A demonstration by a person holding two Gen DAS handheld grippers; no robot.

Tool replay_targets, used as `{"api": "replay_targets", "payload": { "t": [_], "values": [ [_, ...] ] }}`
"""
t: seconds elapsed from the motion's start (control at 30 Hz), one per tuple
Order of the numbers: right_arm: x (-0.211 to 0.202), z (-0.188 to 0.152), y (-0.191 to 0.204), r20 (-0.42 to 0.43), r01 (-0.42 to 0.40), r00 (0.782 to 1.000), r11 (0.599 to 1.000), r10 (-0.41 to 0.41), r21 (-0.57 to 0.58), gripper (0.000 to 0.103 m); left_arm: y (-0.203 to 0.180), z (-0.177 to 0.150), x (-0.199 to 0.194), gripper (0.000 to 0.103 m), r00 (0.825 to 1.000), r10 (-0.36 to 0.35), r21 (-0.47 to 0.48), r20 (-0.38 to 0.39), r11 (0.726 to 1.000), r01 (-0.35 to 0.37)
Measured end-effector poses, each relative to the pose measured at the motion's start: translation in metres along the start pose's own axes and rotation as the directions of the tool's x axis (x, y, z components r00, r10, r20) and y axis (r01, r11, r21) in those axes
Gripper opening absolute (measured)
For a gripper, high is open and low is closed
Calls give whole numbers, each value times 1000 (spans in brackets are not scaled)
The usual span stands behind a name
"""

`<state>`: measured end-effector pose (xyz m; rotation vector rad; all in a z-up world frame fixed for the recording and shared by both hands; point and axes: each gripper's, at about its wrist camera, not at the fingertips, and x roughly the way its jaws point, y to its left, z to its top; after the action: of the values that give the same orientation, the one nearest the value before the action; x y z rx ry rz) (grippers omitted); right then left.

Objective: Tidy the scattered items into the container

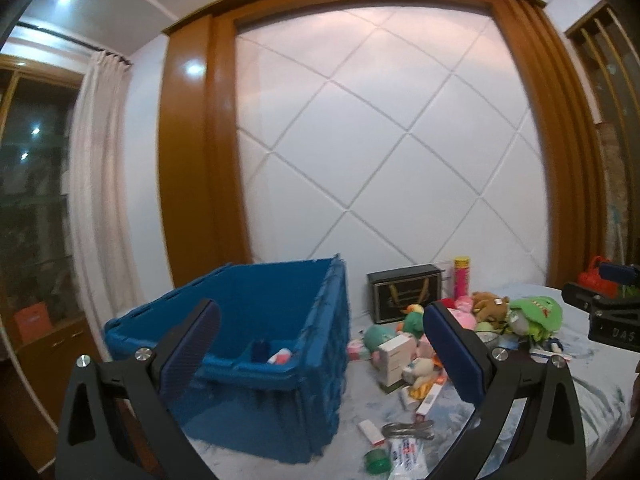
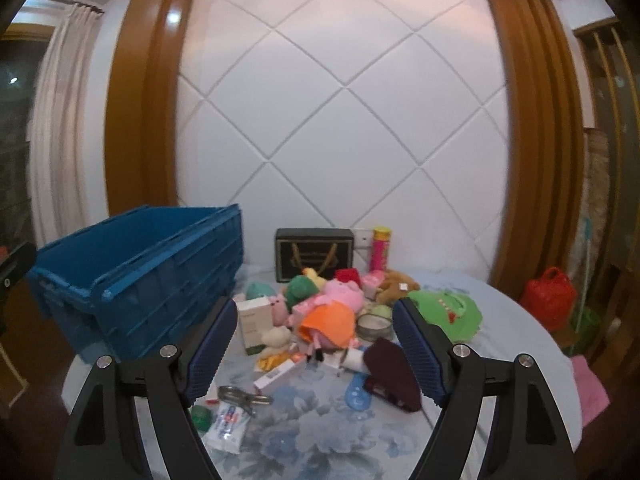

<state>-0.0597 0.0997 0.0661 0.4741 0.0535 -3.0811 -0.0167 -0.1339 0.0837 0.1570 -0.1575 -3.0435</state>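
A blue crate (image 1: 256,312) stands on the floral sheet, at the left in both views (image 2: 140,276). A small dark blue item (image 1: 260,350) and a white-and-red item (image 1: 280,356) lie inside it. My left gripper (image 1: 322,310) is open and empty, held in front of the crate's near right corner. My right gripper (image 2: 316,312) is also open and empty, facing a pile of items. The pile holds a pink pig plush (image 2: 332,312), a green plush (image 2: 452,312), a white box (image 2: 254,320) and a maroon cloth (image 2: 392,368).
A black box (image 2: 314,256) and a pink tube (image 2: 380,248) stand at the back by the padded wall. A metal clip (image 2: 240,396), a green cap (image 2: 200,416) and a white packet (image 2: 228,428) lie near the front. A red bag (image 2: 550,296) sits beyond the right edge.
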Motion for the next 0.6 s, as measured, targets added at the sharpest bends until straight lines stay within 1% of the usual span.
{"api": "replay_targets", "payload": {
  "t": [0.17,0.27,0.47,0.6],
  "values": [
    [-1,-1,11,0,-61,998,998,61,-27,80,9,-2,-9,103,998,65,-21,-25,998,-65],
    [0,1,13,1,-96,995,995,96,-37,80,6,-1,-18,103,994,107,-13,-22,994,-108],
    [7,-1,11,-2,-154,988,986,154,-60,81,-5,-6,-28,103,985,166,-17,-36,986,-167],
    [15,-3,13,-18,-177,984,981,176,-76,81,-8,-11,-27,103,984,176,-28,-35,984,-178]
  ]
}}
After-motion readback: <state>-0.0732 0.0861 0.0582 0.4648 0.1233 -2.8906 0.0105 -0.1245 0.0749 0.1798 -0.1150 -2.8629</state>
